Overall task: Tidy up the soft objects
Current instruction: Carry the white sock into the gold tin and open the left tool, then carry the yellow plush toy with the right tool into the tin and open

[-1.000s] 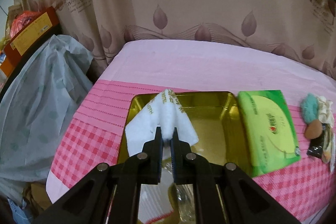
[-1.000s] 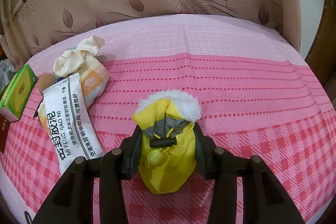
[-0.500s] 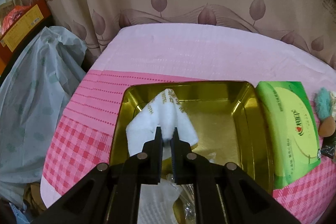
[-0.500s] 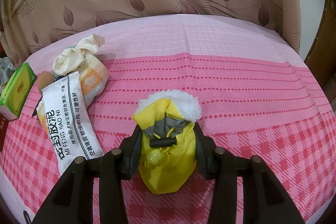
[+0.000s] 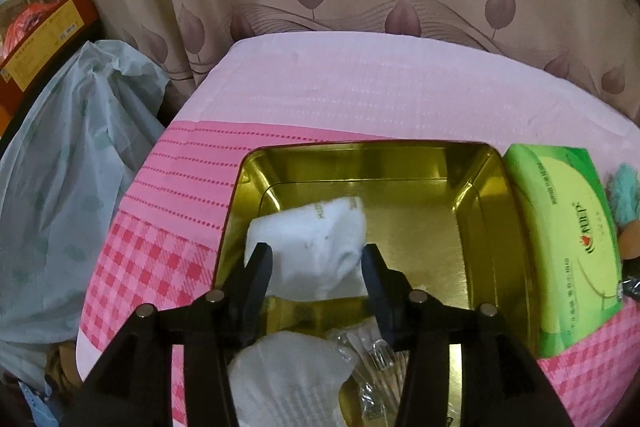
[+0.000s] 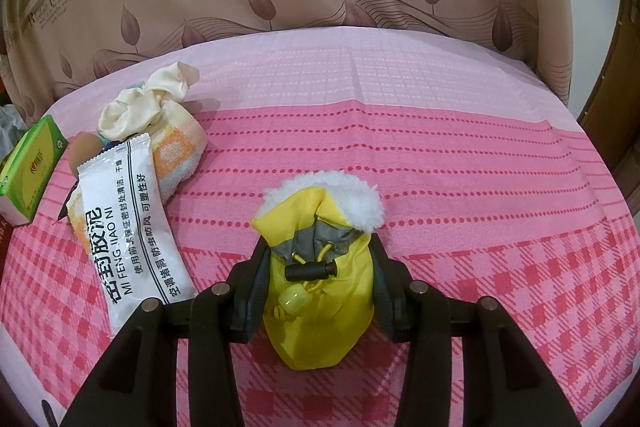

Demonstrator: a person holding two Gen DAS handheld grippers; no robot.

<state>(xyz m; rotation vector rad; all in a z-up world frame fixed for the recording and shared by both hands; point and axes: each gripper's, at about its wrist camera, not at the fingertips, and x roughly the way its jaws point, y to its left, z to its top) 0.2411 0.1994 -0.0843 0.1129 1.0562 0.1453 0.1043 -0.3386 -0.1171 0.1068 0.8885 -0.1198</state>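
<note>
In the left wrist view my left gripper (image 5: 316, 255) is open above the gold tin tray (image 5: 496, 227). A white folded cloth (image 5: 316, 247) lies inside the tray between the fingers, free of them. A white packet (image 5: 288, 375) and a clear bag of sticks (image 5: 372, 359) lie at the tray's near end. In the right wrist view my right gripper (image 6: 318, 251) is open, its fingers on either side of a small yellow pouch with white fleece trim (image 6: 320, 275) that lies on the pink cloth.
A green tissue pack (image 5: 568, 243) lies right of the tray; it also shows in the right wrist view (image 6: 28, 167). A white sealing-clay packet (image 6: 128, 227), an orange-white towel (image 6: 176, 155) and a cream scrunchie (image 6: 144, 103) lie left of the pouch. A grey plastic bag (image 5: 68, 195) stands off the table's left edge.
My left gripper moved forward over the tray, opened, and let go of the white cloth, which now lies in the tray. The right gripper and pouch have not moved.
</note>
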